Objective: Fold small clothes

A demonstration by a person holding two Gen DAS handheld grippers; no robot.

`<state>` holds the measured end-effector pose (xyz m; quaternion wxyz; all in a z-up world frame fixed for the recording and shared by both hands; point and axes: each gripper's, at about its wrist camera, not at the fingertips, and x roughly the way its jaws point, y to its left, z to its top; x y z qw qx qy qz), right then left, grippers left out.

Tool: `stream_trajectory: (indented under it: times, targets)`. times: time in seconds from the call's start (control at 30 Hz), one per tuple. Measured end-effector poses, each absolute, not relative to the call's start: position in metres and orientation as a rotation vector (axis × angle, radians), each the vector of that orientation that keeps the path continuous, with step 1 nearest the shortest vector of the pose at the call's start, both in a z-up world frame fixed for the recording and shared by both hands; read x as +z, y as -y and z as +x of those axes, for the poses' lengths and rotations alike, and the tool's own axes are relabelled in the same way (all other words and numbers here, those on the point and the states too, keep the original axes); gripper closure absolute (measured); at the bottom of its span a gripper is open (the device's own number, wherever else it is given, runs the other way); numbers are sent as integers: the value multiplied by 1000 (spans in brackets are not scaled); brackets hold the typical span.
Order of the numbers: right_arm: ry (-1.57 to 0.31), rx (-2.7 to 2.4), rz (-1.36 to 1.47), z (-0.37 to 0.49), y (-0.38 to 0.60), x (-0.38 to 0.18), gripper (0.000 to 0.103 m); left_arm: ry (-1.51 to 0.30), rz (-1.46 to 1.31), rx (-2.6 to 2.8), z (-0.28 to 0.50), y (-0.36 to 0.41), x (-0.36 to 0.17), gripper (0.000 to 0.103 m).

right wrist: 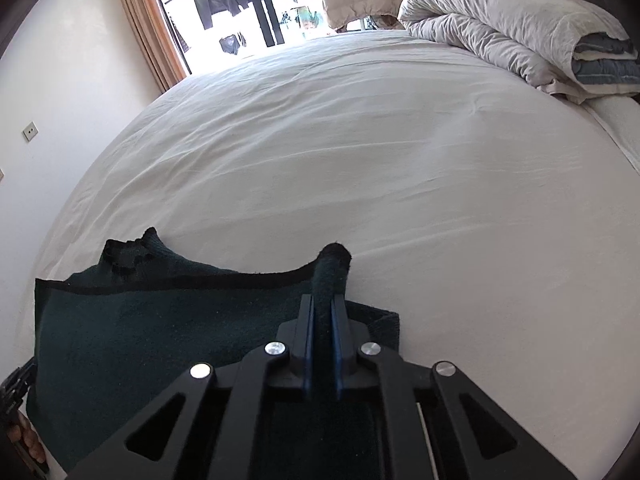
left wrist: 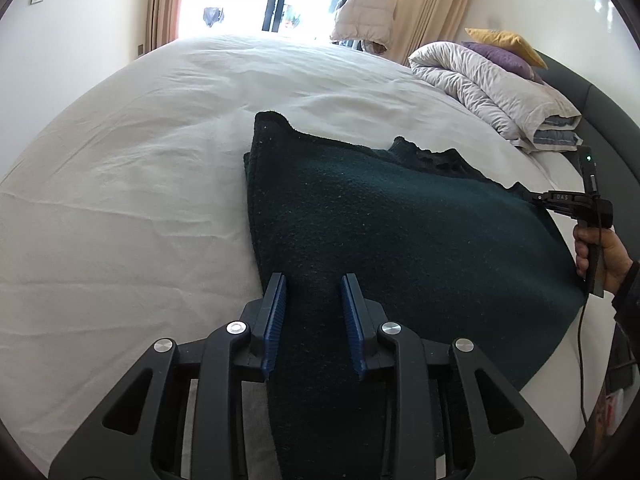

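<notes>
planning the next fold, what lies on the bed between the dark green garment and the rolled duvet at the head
Nothing: in the right wrist view only bare white sheet runs between the dark green garment and the rolled duvet.

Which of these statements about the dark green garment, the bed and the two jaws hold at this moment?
1. The dark green garment lies on a white bed sheet. True.
2. The right gripper has its jaws wide apart, empty. False: they pinch a fold of the garment.
3. The left gripper has cloth between its jaws. True.
4. The rolled duvet covers the garment. False: it sits apart, near the pillows.
</notes>
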<state>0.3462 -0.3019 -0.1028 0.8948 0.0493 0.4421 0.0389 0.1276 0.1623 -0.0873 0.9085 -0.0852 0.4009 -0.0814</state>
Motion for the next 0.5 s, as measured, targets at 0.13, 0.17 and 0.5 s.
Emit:
stream_trajectory:
  times: [0.13, 0.17, 0.5]
  targets:
    - [-908, -4, 115, 346, 313, -102, 97, -822, -178, -158, 128, -161, -87, 75]
    - [-909, -17, 126, 346, 317, -103, 97, -821, -179, -154, 129, -161, -86, 74]
    - [-918, -96, 196, 358, 340, -118, 98, -817, -210, -102, 146, -162, -89, 47]
